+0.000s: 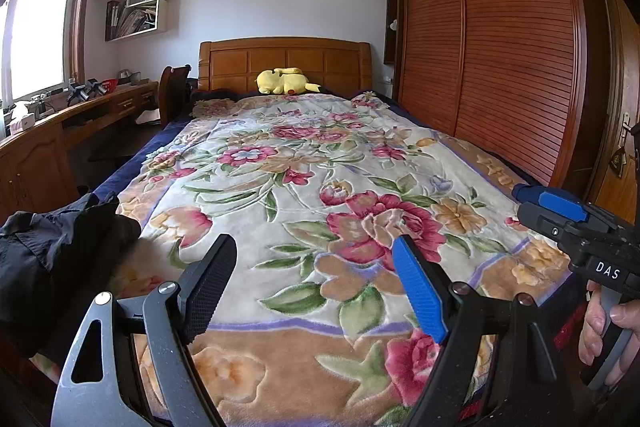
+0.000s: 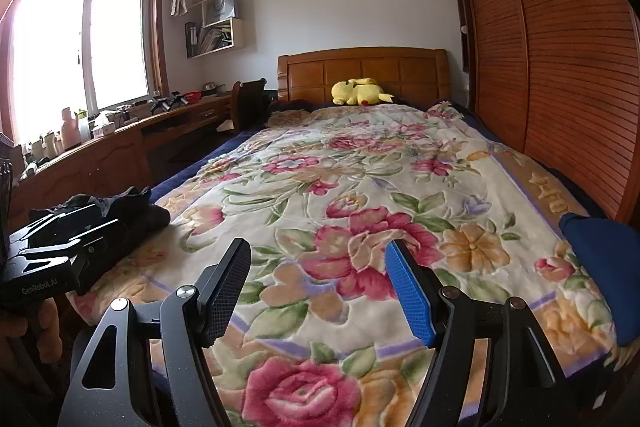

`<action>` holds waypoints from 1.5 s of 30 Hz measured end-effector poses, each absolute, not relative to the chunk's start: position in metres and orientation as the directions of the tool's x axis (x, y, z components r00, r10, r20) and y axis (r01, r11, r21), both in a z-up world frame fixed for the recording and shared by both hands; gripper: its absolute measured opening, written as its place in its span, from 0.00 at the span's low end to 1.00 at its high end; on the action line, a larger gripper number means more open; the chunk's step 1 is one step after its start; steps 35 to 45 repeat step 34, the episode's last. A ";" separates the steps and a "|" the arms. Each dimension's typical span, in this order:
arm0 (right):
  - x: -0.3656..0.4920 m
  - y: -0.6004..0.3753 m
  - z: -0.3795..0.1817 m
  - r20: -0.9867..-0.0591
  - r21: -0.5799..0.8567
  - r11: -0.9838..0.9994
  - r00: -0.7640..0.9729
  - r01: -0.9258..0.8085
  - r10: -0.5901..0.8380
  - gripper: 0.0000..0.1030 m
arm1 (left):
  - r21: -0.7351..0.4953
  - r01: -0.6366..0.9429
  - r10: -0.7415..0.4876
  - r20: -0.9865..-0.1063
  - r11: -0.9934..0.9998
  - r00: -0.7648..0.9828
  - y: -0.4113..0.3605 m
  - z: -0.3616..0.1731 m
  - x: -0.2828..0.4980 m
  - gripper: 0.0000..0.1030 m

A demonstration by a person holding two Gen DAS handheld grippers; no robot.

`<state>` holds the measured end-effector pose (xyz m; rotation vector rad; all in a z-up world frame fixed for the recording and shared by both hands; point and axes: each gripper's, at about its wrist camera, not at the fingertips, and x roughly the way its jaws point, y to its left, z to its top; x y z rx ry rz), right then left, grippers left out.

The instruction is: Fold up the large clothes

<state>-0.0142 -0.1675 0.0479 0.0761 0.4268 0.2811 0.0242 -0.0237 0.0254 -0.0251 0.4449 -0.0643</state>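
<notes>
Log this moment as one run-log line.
left hand-held gripper: open, empty | right hand-held gripper: open, empty | dark clothes: heaped at bed's near-left corner, untouched

Counting what is lying and standing around the bed

Two grippers are showing, the left gripper and the right gripper, each spreading two fingers; one floral blanket is covering one bed, one yellow plush toy is resting by one wooden headboard, one heap of dark clothes is sitting at the near left corner (separate garments are blurring together), and one blue cloth is lying at the right.
</notes>
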 end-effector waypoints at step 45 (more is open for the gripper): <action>-0.013 -0.170 0.047 -0.395 0.131 0.956 0.871 -0.261 0.292 0.70 | -0.043 0.056 -0.069 -0.427 0.998 0.902 -0.022 0.026 0.023 0.79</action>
